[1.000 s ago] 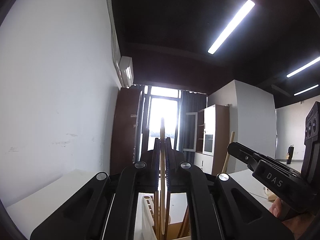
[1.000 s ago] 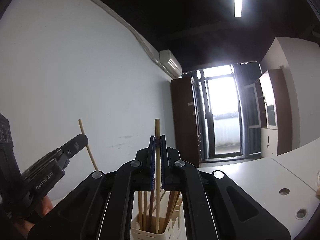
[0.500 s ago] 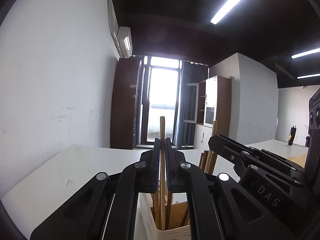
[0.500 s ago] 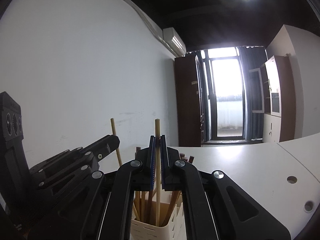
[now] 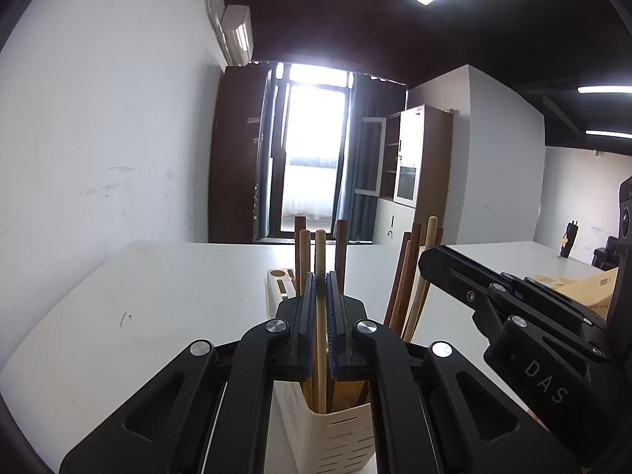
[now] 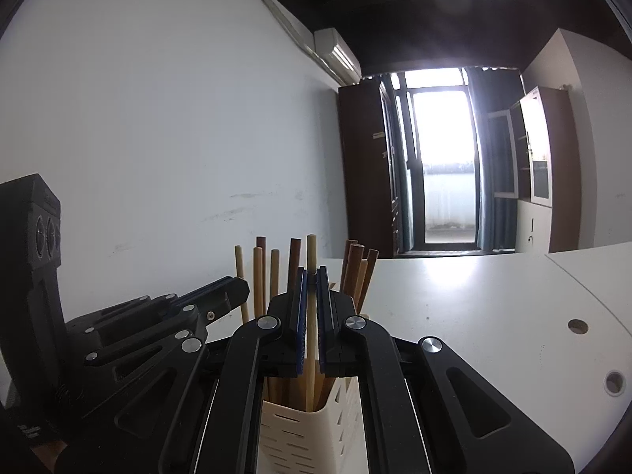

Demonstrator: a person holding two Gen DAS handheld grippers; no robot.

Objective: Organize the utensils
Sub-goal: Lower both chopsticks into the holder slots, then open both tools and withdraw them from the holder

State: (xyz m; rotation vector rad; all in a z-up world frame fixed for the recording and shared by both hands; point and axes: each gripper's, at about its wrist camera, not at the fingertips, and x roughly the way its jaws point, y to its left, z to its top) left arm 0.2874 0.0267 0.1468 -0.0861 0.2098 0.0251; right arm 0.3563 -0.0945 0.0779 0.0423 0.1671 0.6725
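Note:
A cream slotted utensil holder point(image 5: 335, 430) stands on the white table, with several light and dark wooden chopsticks upright in it. My left gripper point(image 5: 320, 276) is shut on a pale chopstick point(image 5: 320, 252) whose lower end is inside the holder. My right gripper point(image 6: 311, 272) is shut on another pale chopstick point(image 6: 311, 252), also reaching down into the holder point(image 6: 312, 430). The right gripper shows at the right of the left wrist view point(image 5: 426, 256). The left gripper shows at the left of the right wrist view point(image 6: 237, 288).
The white table point(image 5: 166, 300) runs along a white wall on the left. A cardboard box point(image 5: 584, 288) lies at the right. Two round holes point(image 6: 577, 326) are in the tabletop to the right. Cabinets and a bright balcony door stand far behind.
Both grippers have come down with their chopsticks, tilting from ceiling view to table level. The chopstick ends now sit deep in the holder, and the two grippers are closer together.

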